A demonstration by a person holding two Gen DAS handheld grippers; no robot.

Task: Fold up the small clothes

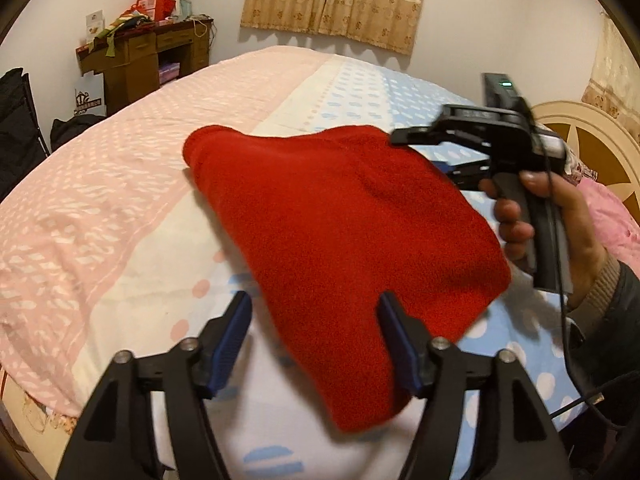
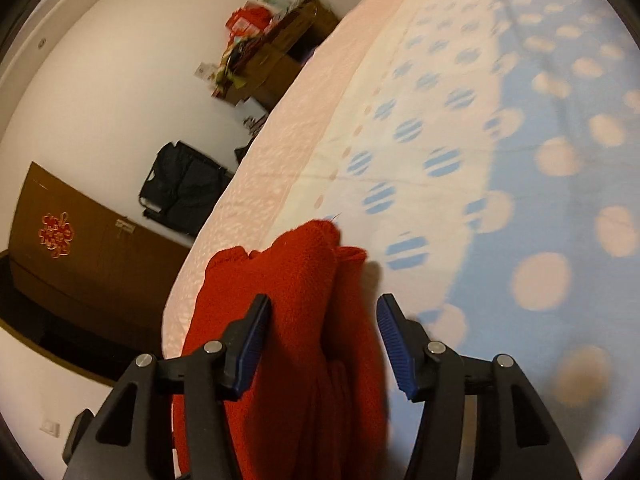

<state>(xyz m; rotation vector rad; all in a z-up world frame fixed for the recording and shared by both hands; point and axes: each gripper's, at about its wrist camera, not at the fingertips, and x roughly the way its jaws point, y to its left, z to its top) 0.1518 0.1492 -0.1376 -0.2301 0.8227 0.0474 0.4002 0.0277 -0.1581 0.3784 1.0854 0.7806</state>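
A red garment [image 1: 344,216], fleecy and thick, lay in a compact folded slab on the bed [image 1: 120,208], on the pale band of the sheet where pink gave way to blue with dots; in the right wrist view the garment [image 2: 296,320] showed stacked layers along one edge, so I judged the folding well along, perhaps nearly done; what kind of garment it was I could not tell.

My left gripper [image 1: 316,340] hovered at the near edge of the garment, its blue-padded fingers spread wide, one of them in front of the fabric and nothing pinched between them; I read that as a hand ready to take a corner or press the stack flat.

My right gripper [image 2: 322,344] also stood with fingers apart, the red cloth running between them but not squeezed; from the left view the right gripper [image 1: 436,148] sat at the far right edge of the garment, held by a bare hand [image 1: 560,216] on its handle; whether the pads touched the cloth there was blurred.

Beyond the bed stood a cluttered wooden desk [image 1: 148,56], a curtain [image 1: 336,0] on the far wall, and a dark bag [image 2: 184,188] on the floor.
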